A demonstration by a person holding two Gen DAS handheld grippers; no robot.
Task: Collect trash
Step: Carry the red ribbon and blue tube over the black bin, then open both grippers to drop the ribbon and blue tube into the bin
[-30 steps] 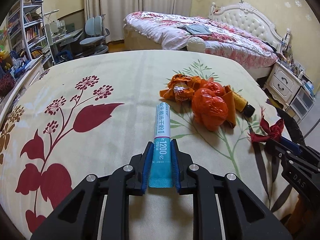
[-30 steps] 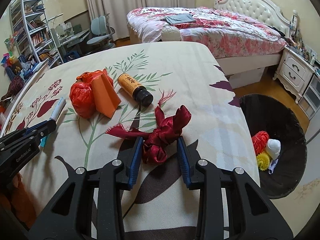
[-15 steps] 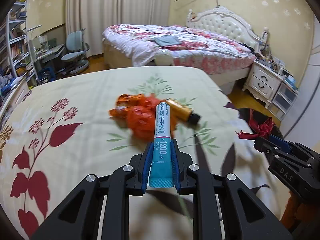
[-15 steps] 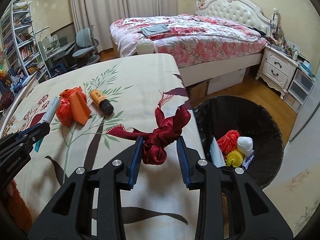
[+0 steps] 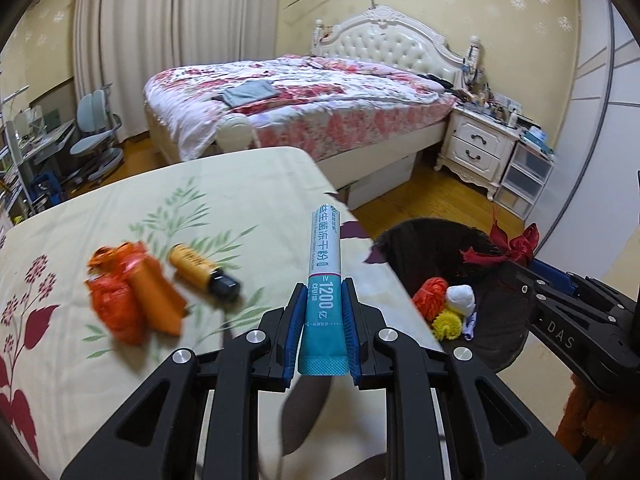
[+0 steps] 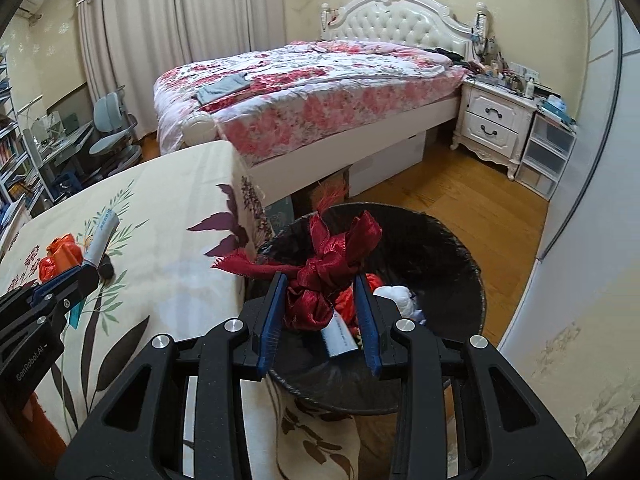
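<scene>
A: Hanging over the open mouth of the black bin [image 6: 460, 276], the red ribbon knot [image 6: 328, 264] is pinched between the blue pads of the right gripper [image 6: 320, 312]. Why is it held there and not lower?

B: The jaws are closed only as far as the bunched fabric allows, so the knot is clamped by its lower half and the loose tails are left free above and to the side. A position above the bin's middle, not its rim, is judged to be chosen so that the ribbon falls inside when the jaws are parted.

A: And the left gripper [image 5: 323, 336]?

B: It is closed narrowly on the teal end of the white and teal sachet stick [image 5: 325, 276], which is gripped by its sealed tail so that most of its length juts forward. It is held above the bed cover [image 5: 224, 200] near the edge that faces the bin, and appears to be queued behind the ribbon.

A: What is already in the bin?

B: A red-orange bundle [image 5: 430, 300], a white wad [image 5: 460, 300] and a yellow puff [image 5: 446, 326] can be seen, with a paper slip [image 6: 338, 336] partly hidden behind the right jaws.

A: What is left on the cover?

B: 2 groups remain well back from that edge: crumpled orange wrappers [image 5: 132, 300] and, just beside them, an amber bottle with a dark cap [image 5: 202, 272] lying on its side. Motion blur is present there, so finer detail cannot be told
</scene>
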